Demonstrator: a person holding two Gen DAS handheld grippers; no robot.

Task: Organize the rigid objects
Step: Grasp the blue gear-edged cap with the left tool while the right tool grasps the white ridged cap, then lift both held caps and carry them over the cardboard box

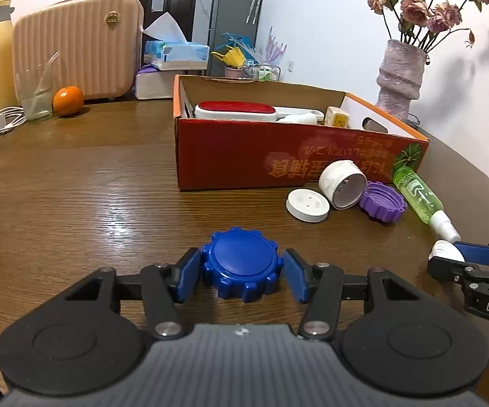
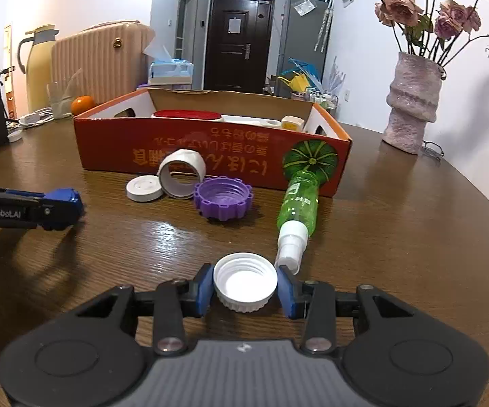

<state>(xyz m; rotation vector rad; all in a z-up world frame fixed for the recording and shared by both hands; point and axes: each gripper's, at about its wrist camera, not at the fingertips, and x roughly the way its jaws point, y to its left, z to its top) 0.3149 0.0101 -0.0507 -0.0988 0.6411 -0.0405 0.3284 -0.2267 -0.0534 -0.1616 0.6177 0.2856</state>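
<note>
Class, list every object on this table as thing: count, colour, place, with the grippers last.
Box: one, red-orange, table middle; holds a red-topped item and small white and yellow things.
Purple cap: one, before the box.
White disc: one, left of the purple cap.
White ring: one, on its side between them.
Green spray bottle: one, lying against the box.
Vase: one, pink, right of the box, with flowers.
Orange: one, far left.
Suitcase: one, beige, behind it.
Blue cap: one, between the left gripper's pads.
White cap: one, between the right gripper's pads.
Left gripper: black, blue pads.
Right gripper: the same.
</note>
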